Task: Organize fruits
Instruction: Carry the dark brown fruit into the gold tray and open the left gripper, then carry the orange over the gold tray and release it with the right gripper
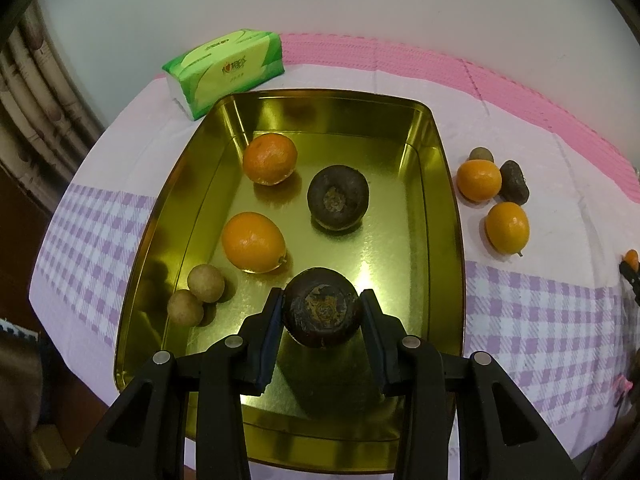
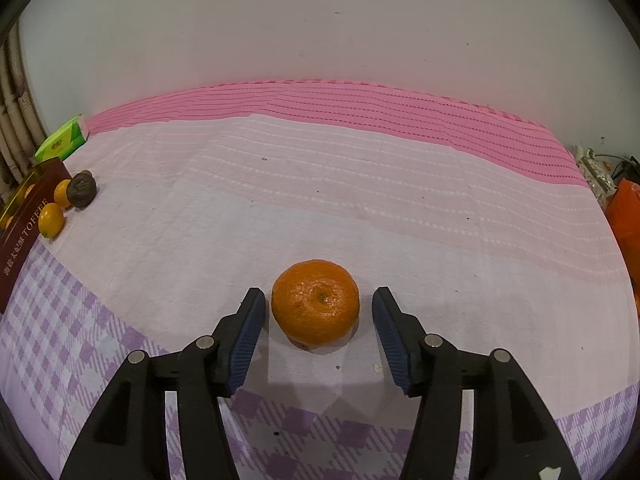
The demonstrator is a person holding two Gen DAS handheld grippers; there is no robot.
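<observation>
In the left wrist view my left gripper (image 1: 322,296) is shut on a dark brown round fruit (image 1: 320,314), just above the near floor of a gold tin tray (image 1: 452,208). Inside the tray lie two oranges (image 1: 270,158) (image 1: 253,242), another dark fruit (image 1: 338,198) and two small tan fruits (image 1: 206,283). The right wrist view shows a mandarin (image 2: 315,304) resting on the cloth between the fingers of my right gripper (image 2: 318,300). That gripper is open, with a gap on each side of the mandarin.
Right of the tray on the cloth lie two oranges (image 1: 479,180) (image 1: 507,227), a dark fruit (image 1: 514,187) and a small tan fruit (image 1: 481,155). A green tissue pack (image 1: 228,68) sits behind the tray by the wall. An orange bag (image 2: 626,216) stands at the far right.
</observation>
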